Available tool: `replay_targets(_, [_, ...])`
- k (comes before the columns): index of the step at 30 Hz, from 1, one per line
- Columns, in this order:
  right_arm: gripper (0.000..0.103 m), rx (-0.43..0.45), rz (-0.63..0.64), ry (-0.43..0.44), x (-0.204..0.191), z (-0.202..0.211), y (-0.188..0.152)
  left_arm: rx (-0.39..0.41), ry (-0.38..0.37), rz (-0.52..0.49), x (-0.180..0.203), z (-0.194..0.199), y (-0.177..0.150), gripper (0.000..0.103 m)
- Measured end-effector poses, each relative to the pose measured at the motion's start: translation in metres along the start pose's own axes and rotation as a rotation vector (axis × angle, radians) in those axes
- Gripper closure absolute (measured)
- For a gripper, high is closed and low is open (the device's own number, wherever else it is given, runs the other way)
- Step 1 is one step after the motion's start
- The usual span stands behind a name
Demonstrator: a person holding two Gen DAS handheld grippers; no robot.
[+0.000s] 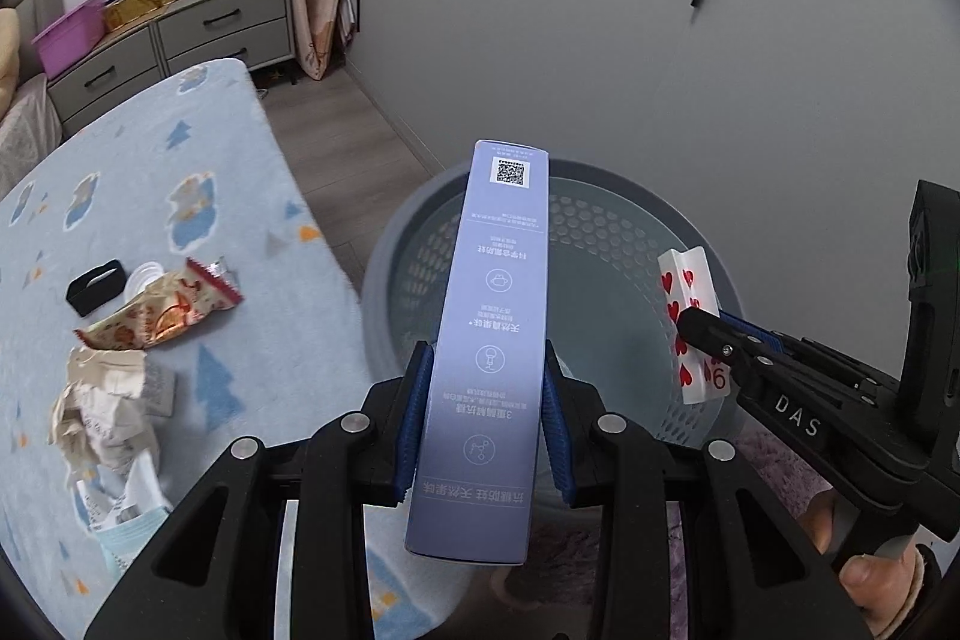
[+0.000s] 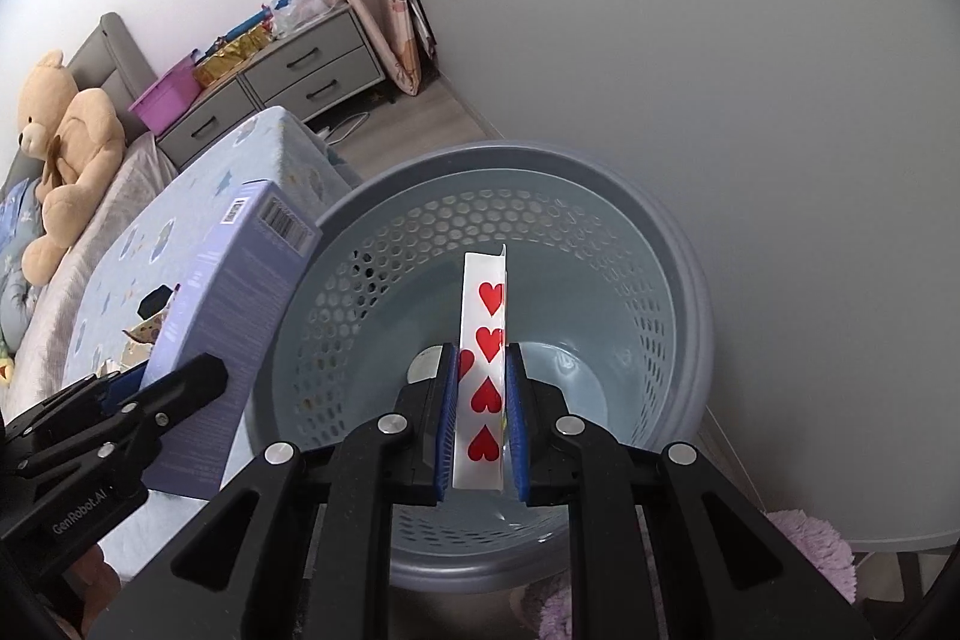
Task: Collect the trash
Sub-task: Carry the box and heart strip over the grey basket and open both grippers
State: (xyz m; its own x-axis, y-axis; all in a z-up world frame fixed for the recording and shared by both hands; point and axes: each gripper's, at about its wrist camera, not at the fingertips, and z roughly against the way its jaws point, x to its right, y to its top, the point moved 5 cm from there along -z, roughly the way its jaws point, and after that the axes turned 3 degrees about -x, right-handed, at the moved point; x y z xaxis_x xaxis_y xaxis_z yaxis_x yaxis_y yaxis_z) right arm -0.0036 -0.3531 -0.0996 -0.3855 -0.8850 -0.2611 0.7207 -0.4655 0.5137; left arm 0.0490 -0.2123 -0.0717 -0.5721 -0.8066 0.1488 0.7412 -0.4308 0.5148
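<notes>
Two loads poised over the bin. We hold a long lavender carton [image 1: 489, 340] in the left gripper [image 1: 487, 400], whose blue pads are clamped on its two narrow sides about midway along its length, so that the far end reaches out over the grey perforated waste basket [image 1: 606, 244]. In the right gripper [image 2: 480, 406] the pads are pressed together on a folded playing card [image 2: 483, 370] marked with red hearts, held on edge directly above the basket's open mouth [image 2: 660, 232].

Both pieces of trash are thus off the bed and over, or nearly over, the basket — the step in hand, as we judge it, is the release. To do it well we would bring the carton further across the rim before letting go, since its near half appears to hang outside the basket and a long box can tip back out. The card is light and may flutter, so a low drop near the centre seems wiser.

More litter remains on the blue patterned bedcover [image 1: 180, 196] — a snack wrapper [image 1: 162, 310], crumpled paper [image 1: 102, 412] and a small black piece [image 1: 96, 286].
</notes>
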Motion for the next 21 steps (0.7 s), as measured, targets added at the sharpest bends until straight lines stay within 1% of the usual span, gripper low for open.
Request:
replay_targets(3, [0.087,-0.007,-0.006,0.006,0.005,-0.004,0.001,-0.020,-0.017,-0.011,0.007,-0.009,0.001,0.069])
replay_targets(7, [0.087,-0.014,-0.010,0.007,0.008,-0.009,0.001,-0.045,-0.020,-0.017,0.012,-0.022,0.002,0.069])
replay_targets(11, [0.085,-0.021,-0.019,0.019,0.011,-0.012,0.001,-0.048,-0.017,-0.026,0.017,-0.027,0.004,0.069])
replay_targets(12, [0.085,-0.019,-0.022,0.024,0.011,-0.011,0.002,-0.044,-0.016,-0.027,0.017,-0.026,0.004,0.068])
replay_targets(14, [0.084,-0.013,-0.023,0.026,0.014,-0.011,0.002,-0.037,-0.008,-0.029,0.018,-0.025,0.004,0.058])
replay_targets(15, [0.083,-0.009,-0.023,0.025,0.014,-0.010,0.003,-0.033,-0.002,-0.029,0.018,-0.024,0.004,0.052])
replay_targets(17, [0.078,-0.002,-0.024,0.026,0.016,-0.008,0.002,-0.028,0.003,-0.025,0.018,-0.023,0.004,0.051])
replay_targets(19, [0.070,0.007,-0.025,0.024,0.017,-0.006,0.002,-0.028,0.008,-0.020,0.016,-0.022,0.004,0.051])
replay_targets(21, [0.068,0.013,-0.026,0.023,0.016,-0.004,0.002,-0.026,0.015,-0.016,0.015,-0.020,0.004,0.051])
